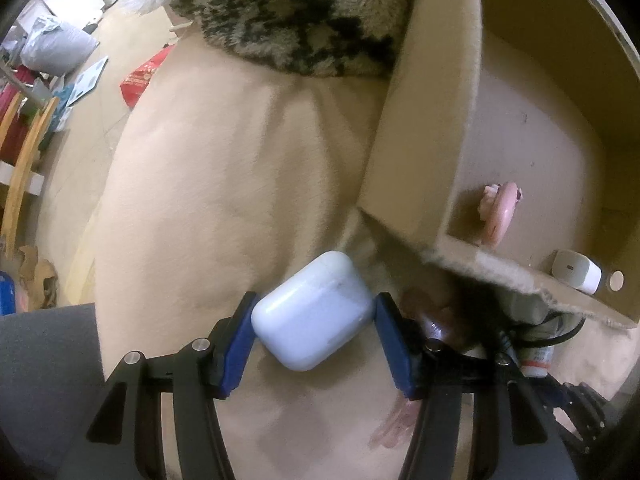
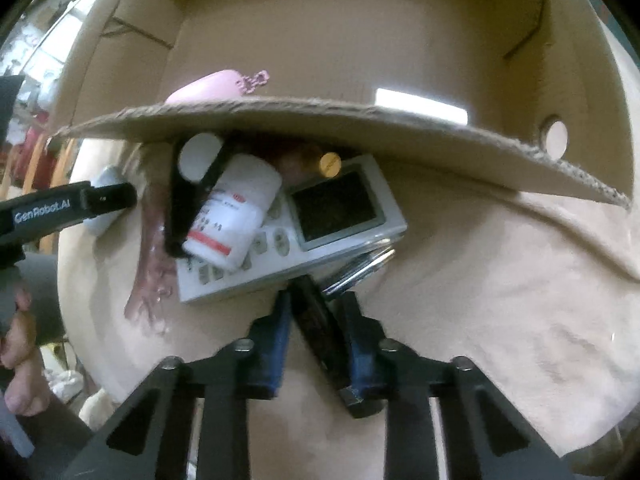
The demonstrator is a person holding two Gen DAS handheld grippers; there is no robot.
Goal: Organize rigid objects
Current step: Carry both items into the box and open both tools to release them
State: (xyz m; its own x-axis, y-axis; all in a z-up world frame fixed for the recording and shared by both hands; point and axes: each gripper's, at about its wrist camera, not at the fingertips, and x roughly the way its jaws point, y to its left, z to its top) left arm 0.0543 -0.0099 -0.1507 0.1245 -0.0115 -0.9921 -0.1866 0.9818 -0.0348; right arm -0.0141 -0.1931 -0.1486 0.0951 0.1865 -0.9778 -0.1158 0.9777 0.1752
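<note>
A cardboard box (image 1: 520, 128) lies open on a beige cloth (image 1: 224, 184), holding a pink item (image 1: 498, 216) and a white charger (image 1: 576, 276). The left gripper (image 1: 314, 320) clamps a white earbud case (image 1: 312, 314), half-open. Only the right view shows the right gripper (image 2: 318, 332), narrowly closed on a dark bar (image 2: 320, 332), beside a remote (image 2: 304, 240) and pill bottle (image 2: 236, 216).

Right gripper (image 2: 316, 344) fingers clamp a dark stick (image 2: 320, 340) — beside the remote (image 2: 296, 236).
</note>
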